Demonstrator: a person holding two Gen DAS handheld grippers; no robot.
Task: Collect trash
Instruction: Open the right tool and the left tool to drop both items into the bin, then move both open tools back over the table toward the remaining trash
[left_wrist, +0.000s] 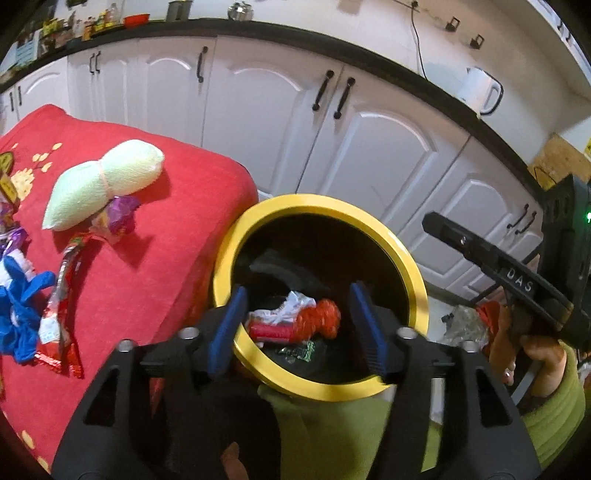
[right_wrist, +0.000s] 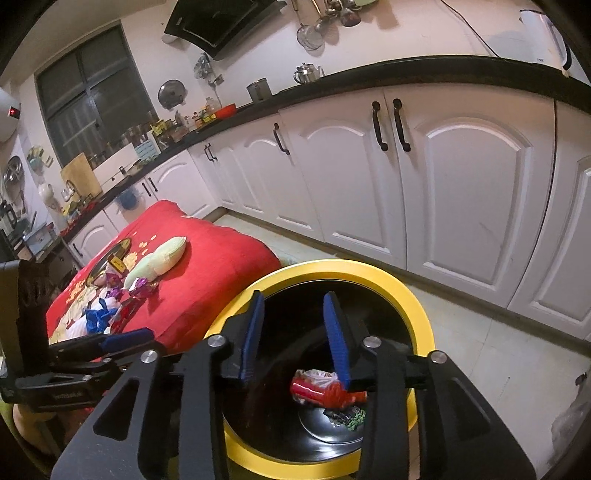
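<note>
The step in hand is judged to be the drop of collected trash into the yellow-rimmed bin (left_wrist: 413, 280). To do it well, both sets of jaws should be kept over the dark mouth of the bin until every scrap has fallen clear, and the pads should be checked for clinging film before anything is lifted away. The rim should not be knocked, since the bin stands right against the edge of the red cloth (left_wrist: 147, 266).

The left gripper (left_wrist: 297, 325) is seen with its jaws open and nothing pressed between the blue pads; the right gripper (right_wrist: 295, 334) is likewise seen with its jaws parted and empty. No earlier motion can be told.

Below and between the left jaws, down inside the bin, a crumpled red and white wrapper (left_wrist: 295, 319) is lying, apart from both pads. In the right wrist view the same wrapper (right_wrist: 325, 389) is seen at the bottom of the bin, under the tip of the right-hand pad and not touched by it. A green printed scrap (right_wrist: 349, 415) lies just beside it.

More trash remains on the red cloth, well apart from both grippers: a blue glove (left_wrist: 20, 314), a long red sachet (left_wrist: 61, 314), a purple foil wrapper (left_wrist: 118, 216) and a pale green bundle (left_wrist: 103, 186). These would be reached for next, it is judged.
</note>
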